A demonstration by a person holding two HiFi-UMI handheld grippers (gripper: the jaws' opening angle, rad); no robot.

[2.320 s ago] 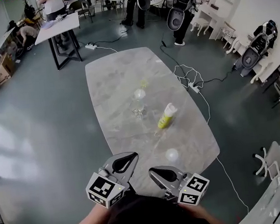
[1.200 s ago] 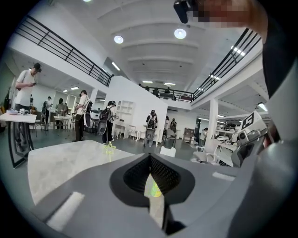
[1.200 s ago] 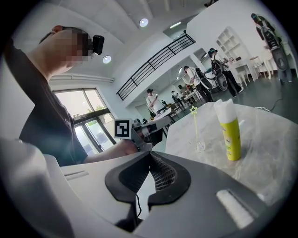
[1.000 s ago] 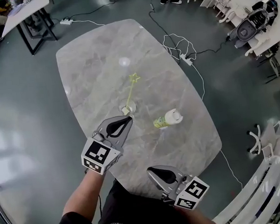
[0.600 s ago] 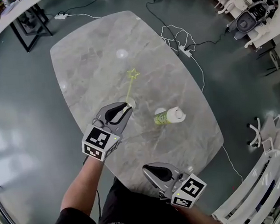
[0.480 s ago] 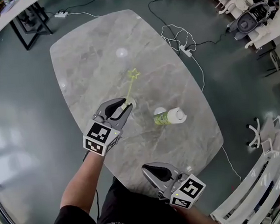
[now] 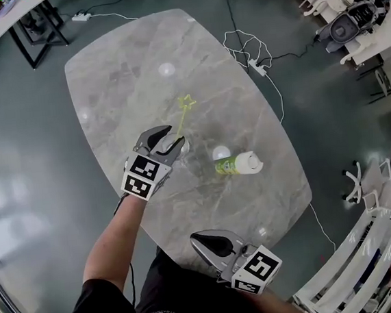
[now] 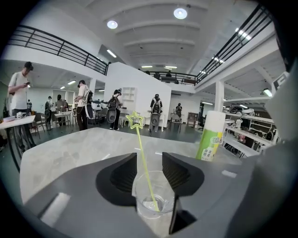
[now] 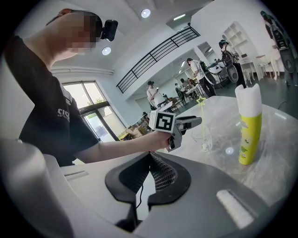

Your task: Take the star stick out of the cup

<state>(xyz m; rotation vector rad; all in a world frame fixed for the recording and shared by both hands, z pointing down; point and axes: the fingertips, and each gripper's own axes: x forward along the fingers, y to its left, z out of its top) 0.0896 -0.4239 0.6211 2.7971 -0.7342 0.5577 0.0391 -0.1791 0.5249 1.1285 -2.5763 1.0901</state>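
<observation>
A clear cup stands on the grey marble table. A thin yellow-green star stick leans out of it. My left gripper is low at the cup, and its jaws have just been opening. In the left gripper view the cup sits between the spread pads of the left gripper, untouched as far as I can see, and the star rises beyond. My right gripper hangs shut and empty near the table's near edge. The right gripper view shows its tips meeting.
A yellow-green spray can with a white cap stands just right of the cup. A cable and power strip lie on the floor to the right. White chairs and a black-legged table stand further off.
The left gripper moved forward and down to the cup, and its jaws went from shut to wide open around it. The right gripper stayed near the table's near edge.
</observation>
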